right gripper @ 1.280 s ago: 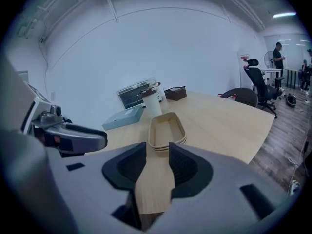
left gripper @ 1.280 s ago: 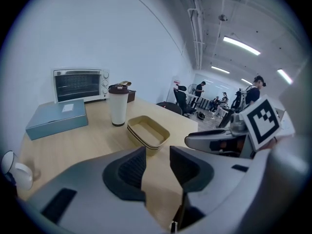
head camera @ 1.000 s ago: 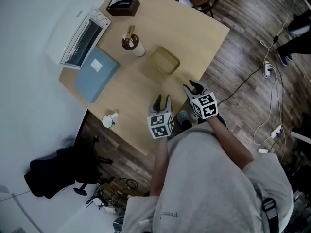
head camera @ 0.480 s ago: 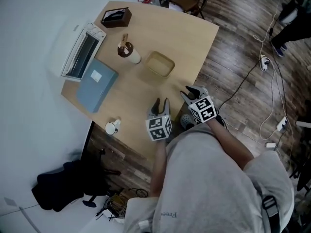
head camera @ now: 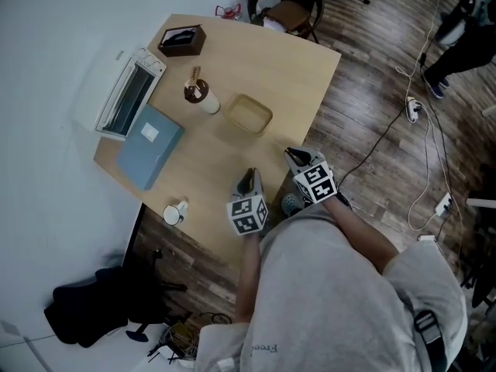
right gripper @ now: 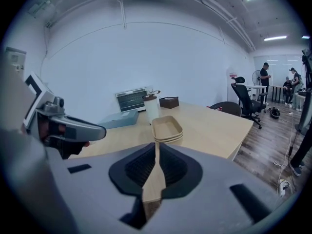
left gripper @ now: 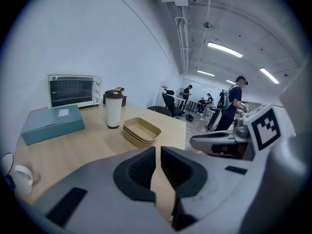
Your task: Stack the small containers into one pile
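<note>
In the head view, the left claw (head camera: 249,175) and the right claw (head camera: 293,155) are hovering side by side over the near edge of the tabletop (head camera: 298,68). The small containers (head camera: 248,115) are sitting nested in one tan pile ahead of both claws, well apart from them. A tumbler (head camera: 203,98) is standing just past the pile, to the left.

In the left gripper view, the left claw's jaws have just been closing and are standing drawn together to a thin slit, gripping nothing. The pile (left gripper: 141,130) is lying ahead and slightly left of the tips, with a blue box (left gripper: 51,123) and a toaster oven (left gripper: 73,89) farther left.

In the right gripper view, the right claw's jaws have likewise just been closing and are nearly meeting at the tips, holding nothing. The pile (right gripper: 167,128) is resting straight ahead.
</note>
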